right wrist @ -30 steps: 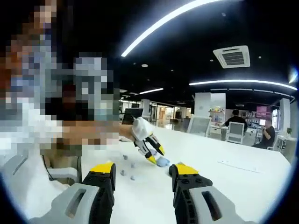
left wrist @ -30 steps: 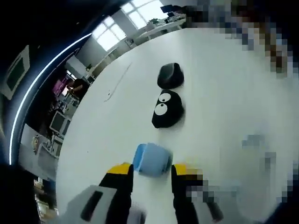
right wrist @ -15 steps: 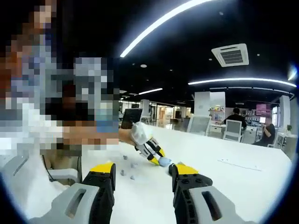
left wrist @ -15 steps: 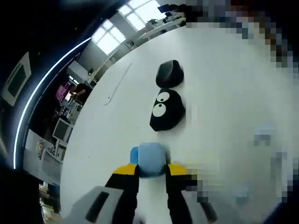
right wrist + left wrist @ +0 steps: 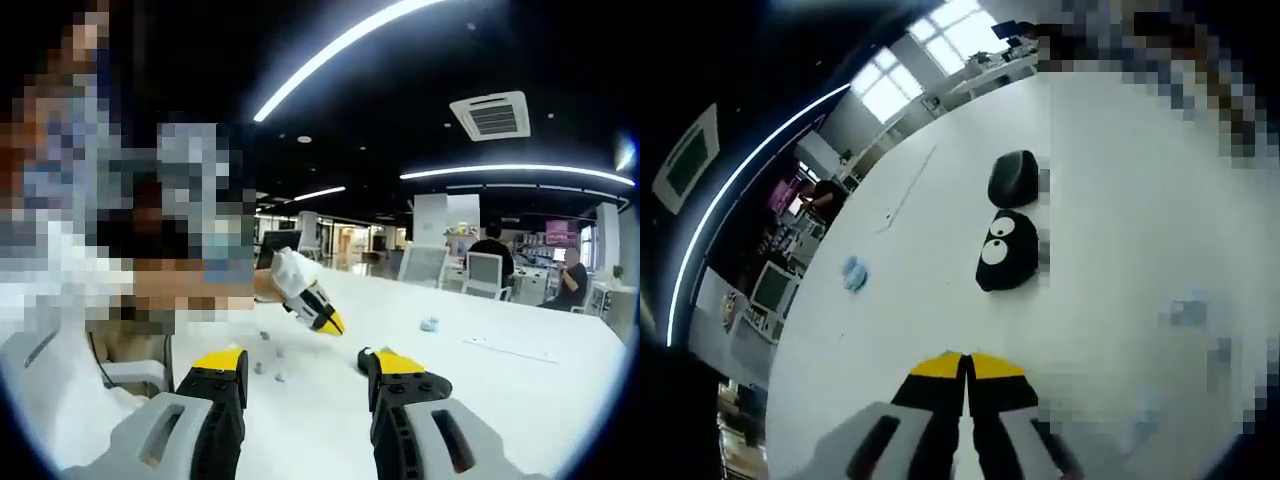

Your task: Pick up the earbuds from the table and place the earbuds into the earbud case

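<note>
Left gripper (image 5: 965, 368) jaws together — empty, blue earbud (image 5: 853, 272) lying apart, right gripper (image 5: 303, 375) jaws apart.

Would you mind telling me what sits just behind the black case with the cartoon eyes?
Right behind the black case with eyes lies a plain black lid, with white table around both. Whether the two touch, and what either contains, cannot be told.

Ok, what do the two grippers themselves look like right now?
Both match. The left gripper has black jaws with yellow tips on a light grey body with a dark slot. The right gripper has the same yellow-tipped black jaws on grey bodies with dark slots. No cables or lettering can be made out.
</note>
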`<act>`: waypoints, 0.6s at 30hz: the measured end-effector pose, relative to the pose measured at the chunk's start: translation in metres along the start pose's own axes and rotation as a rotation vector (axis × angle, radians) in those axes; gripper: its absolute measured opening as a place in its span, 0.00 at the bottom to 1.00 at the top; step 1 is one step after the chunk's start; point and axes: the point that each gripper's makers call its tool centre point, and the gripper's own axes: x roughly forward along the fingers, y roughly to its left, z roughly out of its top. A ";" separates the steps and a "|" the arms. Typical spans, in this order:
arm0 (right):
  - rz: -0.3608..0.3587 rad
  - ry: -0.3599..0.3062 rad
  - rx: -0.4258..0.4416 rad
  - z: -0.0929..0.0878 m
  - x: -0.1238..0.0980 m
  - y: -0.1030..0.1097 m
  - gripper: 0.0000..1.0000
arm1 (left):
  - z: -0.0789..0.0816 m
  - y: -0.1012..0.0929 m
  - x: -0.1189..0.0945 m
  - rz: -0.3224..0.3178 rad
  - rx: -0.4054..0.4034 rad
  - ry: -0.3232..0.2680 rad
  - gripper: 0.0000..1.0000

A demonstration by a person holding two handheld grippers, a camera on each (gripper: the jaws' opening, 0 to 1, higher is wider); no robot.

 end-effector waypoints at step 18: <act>-0.054 0.027 0.036 -0.017 -0.004 -0.032 0.47 | 0.038 0.147 0.066 0.202 -0.149 -0.087 0.36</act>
